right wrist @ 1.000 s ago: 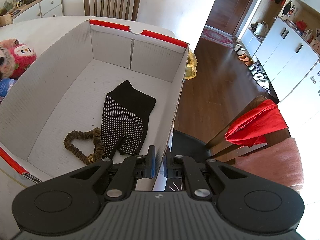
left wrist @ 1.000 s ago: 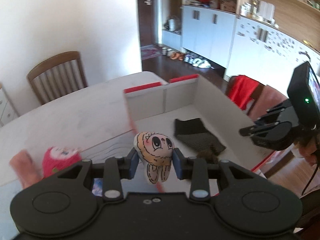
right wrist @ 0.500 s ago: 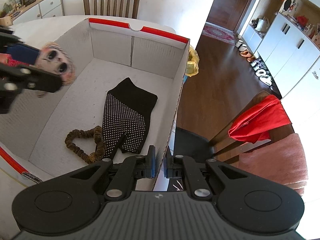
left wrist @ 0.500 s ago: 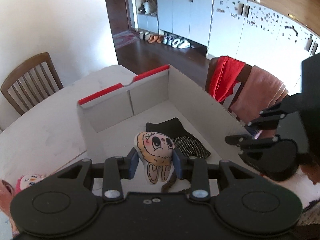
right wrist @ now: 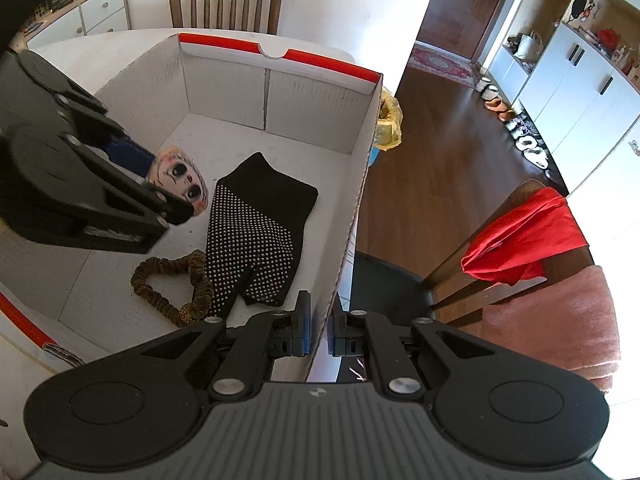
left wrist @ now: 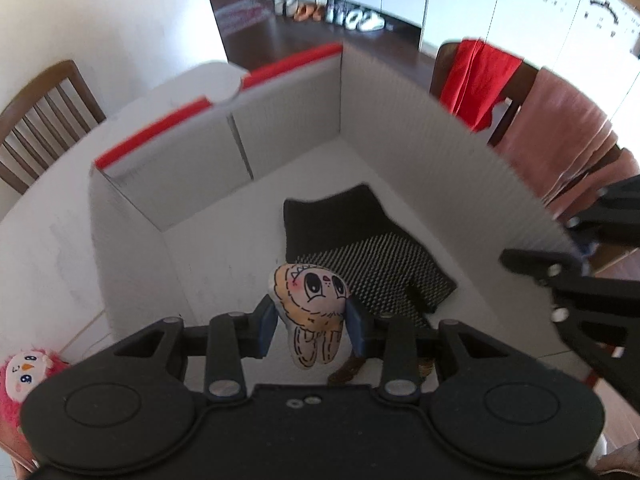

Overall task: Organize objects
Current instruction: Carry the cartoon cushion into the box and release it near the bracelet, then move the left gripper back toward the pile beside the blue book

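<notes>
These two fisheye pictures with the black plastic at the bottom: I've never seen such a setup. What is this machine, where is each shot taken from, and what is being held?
There is no robot: a person carries two handheld grippers, each with a camera looking along its fingers.

The left wrist view shows the left gripper shut on a small plush doll, held over the white cardboard box. The right wrist view shows the right gripper clamped on the box's side wall, apparently steadying it.

In the box lie a black dotted glove and a brown scrunchie. A pink plush toy sits outside on the table.
</notes>
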Demonstrator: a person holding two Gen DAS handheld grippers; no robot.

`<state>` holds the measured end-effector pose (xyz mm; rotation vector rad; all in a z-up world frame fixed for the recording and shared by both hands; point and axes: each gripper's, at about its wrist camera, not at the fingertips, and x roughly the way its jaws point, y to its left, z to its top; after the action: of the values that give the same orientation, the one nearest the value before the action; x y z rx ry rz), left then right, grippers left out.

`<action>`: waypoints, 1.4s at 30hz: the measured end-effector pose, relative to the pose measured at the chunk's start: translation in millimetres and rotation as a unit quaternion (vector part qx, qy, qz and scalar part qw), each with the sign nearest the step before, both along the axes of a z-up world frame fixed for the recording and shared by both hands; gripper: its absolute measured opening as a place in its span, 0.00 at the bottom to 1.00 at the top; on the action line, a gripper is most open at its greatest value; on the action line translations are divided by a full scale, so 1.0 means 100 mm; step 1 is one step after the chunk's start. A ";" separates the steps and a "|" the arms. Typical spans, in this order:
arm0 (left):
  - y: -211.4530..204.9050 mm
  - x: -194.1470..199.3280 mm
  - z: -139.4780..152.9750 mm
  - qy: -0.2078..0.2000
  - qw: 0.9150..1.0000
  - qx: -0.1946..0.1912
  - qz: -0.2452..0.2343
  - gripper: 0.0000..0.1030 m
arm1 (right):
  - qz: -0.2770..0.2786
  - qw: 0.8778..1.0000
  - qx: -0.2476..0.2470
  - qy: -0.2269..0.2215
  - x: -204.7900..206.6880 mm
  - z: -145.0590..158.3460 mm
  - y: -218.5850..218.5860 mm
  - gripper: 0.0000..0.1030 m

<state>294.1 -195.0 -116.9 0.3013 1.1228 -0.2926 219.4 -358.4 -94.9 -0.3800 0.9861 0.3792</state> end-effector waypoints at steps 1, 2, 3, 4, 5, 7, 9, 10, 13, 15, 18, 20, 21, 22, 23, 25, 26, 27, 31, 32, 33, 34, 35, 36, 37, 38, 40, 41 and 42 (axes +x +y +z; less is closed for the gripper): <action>0.00 0.02 -0.03 0.006 1.000 0.002 0.001 0.33 | 0.000 1.000 0.001 0.000 0.00 0.00 0.00 0.08; 0.00 0.03 -0.06 0.013 1.000 0.003 0.001 0.34 | 0.000 1.000 0.001 0.001 0.00 0.00 0.00 0.08; 0.00 0.05 -0.10 0.023 1.000 0.005 0.000 0.34 | -0.001 1.000 0.001 0.001 0.00 0.00 0.00 0.08; 0.00 0.05 -0.13 0.030 1.000 0.009 -0.001 0.34 | -0.001 1.000 0.001 0.001 0.01 0.00 0.00 0.08; -0.01 0.05 -0.15 0.035 0.999 0.012 -0.001 0.34 | -0.001 1.000 0.001 0.002 0.01 -0.01 0.00 0.08; -0.01 0.05 -0.19 0.044 0.999 0.013 0.001 0.34 | -0.001 1.000 0.002 0.002 0.01 -0.01 0.00 0.08; -0.01 0.06 -0.21 0.048 0.999 0.012 -0.001 0.35 | -0.001 1.000 0.002 0.003 0.01 -0.01 0.01 0.08; -0.01 0.06 -0.22 0.050 0.999 0.013 -0.001 0.35 | -0.001 1.000 0.001 0.003 0.01 -0.01 0.01 0.08; 0.00 0.06 -0.27 0.058 0.998 0.015 0.000 0.36 | -0.001 1.000 0.001 0.003 0.01 -0.01 0.02 0.08; 0.01 0.06 -0.27 0.060 0.998 0.014 0.000 0.37 | -0.001 1.000 0.001 0.003 0.01 -0.01 0.02 0.08; 0.02 0.06 -0.25 0.060 0.998 0.011 0.000 0.37 | -0.002 1.000 0.001 0.004 0.01 -0.01 0.02 0.08; 0.02 0.05 -0.24 0.060 0.998 0.009 0.000 0.40 | -0.002 1.000 0.001 0.004 0.01 -0.01 0.01 0.08; 0.03 0.05 -0.23 0.059 0.998 0.008 0.000 0.42 | -0.002 1.000 0.001 0.004 0.01 -0.01 0.01 0.08; 0.04 0.04 -0.22 0.057 0.998 0.008 0.001 0.43 | -0.002 1.000 0.001 0.004 0.02 0.00 0.01 0.08; 0.04 0.04 -0.21 0.056 0.998 0.007 0.002 0.46 | -0.002 1.000 0.002 0.004 0.02 0.00 0.00 0.08; 0.05 0.03 -0.18 0.050 0.999 0.004 0.003 0.51 | -0.002 1.000 0.001 0.004 0.02 -0.01 0.00 0.08; 0.05 0.02 -0.16 0.047 0.999 0.002 0.005 0.53 | -0.002 1.000 0.001 0.004 0.02 0.00 0.00 0.08; 0.05 0.00 -0.13 0.045 0.999 0.001 0.006 0.54 | -0.002 1.000 0.001 0.004 0.02 0.00 0.01 0.08; 0.05 -0.04 0.01 0.030 0.999 -0.013 0.007 0.55 | -0.002 1.000 0.000 0.003 0.02 0.00 0.00 0.08; 0.06 -0.05 0.04 0.027 1.000 -0.015 0.008 0.55 | -0.001 1.000 0.000 0.003 0.02 0.00 0.00 0.08; 0.06 -0.08 0.09 0.021 1.000 -0.017 0.008 0.55 | -0.001 1.000 0.000 0.003 0.02 0.00 -0.01 0.08; 0.06 -0.09 0.13 0.016 1.000 -0.021 0.007 0.55 | -0.001 1.000 0.000 0.003 0.01 0.00 -0.01 0.08; 0.07 -0.11 0.17 0.010 1.000 -0.025 0.006 0.55 | -0.001 1.000 -0.001 0.003 0.01 0.00 -0.01 0.07; 0.07 -0.12 0.19 0.005 1.000 -0.028 0.005 0.55 | -0.001 1.000 -0.001 0.002 0.01 0.00 -0.01 0.08; 0.07 -0.14 0.22 0.001 1.000 -0.030 0.005 0.55 | 0.000 1.000 -0.001 0.002 0.01 0.00 -0.01 0.07; 0.09 -0.16 0.25 -0.002 0.999 -0.033 0.005 0.55 | 0.000 1.000 -0.002 0.002 0.01 0.00 -0.01 0.07; 0.13 -0.21 0.32 -0.013 0.999 -0.038 0.009 0.55 | 0.001 1.000 -0.002 0.002 0.01 0.00 -0.01 0.08; 0.15 -0.24 0.36 -0.019 0.999 -0.041 0.011 0.55 | 0.001 1.000 -0.003 0.001 0.01 0.00 -0.01 0.08; 0.17 -0.26 0.38 -0.023 0.999 -0.043 0.014 0.55 | 0.002 1.000 -0.003 0.001 0.01 0.00 -0.02 0.07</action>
<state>268.6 -177.6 -78.7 0.2146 1.0645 -0.3078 220.3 -360.3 -94.6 -0.3866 0.9895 0.3806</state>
